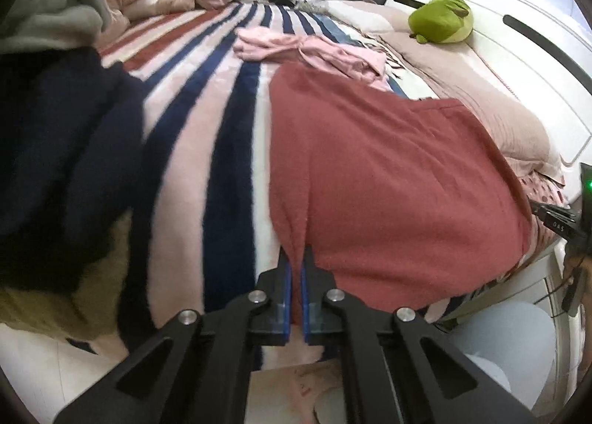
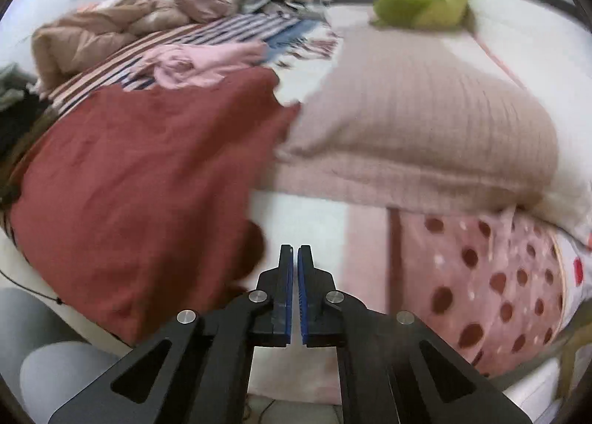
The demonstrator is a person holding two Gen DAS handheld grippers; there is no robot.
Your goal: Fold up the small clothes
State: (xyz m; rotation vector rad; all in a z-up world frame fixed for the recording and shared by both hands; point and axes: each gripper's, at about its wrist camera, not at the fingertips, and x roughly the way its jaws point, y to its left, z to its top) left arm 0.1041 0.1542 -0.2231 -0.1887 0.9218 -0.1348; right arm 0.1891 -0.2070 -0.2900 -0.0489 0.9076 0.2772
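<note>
The red garment (image 1: 388, 179) lies spread on the striped blanket (image 1: 207, 150) at the near edge of the bed, its near hem hanging slightly over the bed edge. Its near left corner is gathered into a narrow fold that runs down between the fingers of the left gripper (image 1: 295, 257); the blue-lined fingers (image 1: 304, 290) are pressed onto this fold from both sides, pinching the fabric. In the right wrist view the same red garment (image 2: 140, 172) occupies the left half of the frame, and its right edge lies against the beige knitted pillow (image 2: 418, 120). The right gripper (image 2: 295, 250) is positioned just beside the garment's lower right corner; its fingers (image 2: 286, 276) are pressed together with only a thin slit between the blue pads, and no fabric is visible between them. Below the right gripper is a white and pink bed cover, with a pink sheet with dark red dots (image 2: 499, 276) to its right. A crumpled pink garment (image 1: 310, 50) lies on the blanket just beyond the red garment's far edge. A dark navy garment (image 1: 63, 150) and a grey one (image 1: 51, 16) are piled at the left. A green plush toy (image 1: 442, 20) rests near the white headboard (image 1: 518, 53).
</note>
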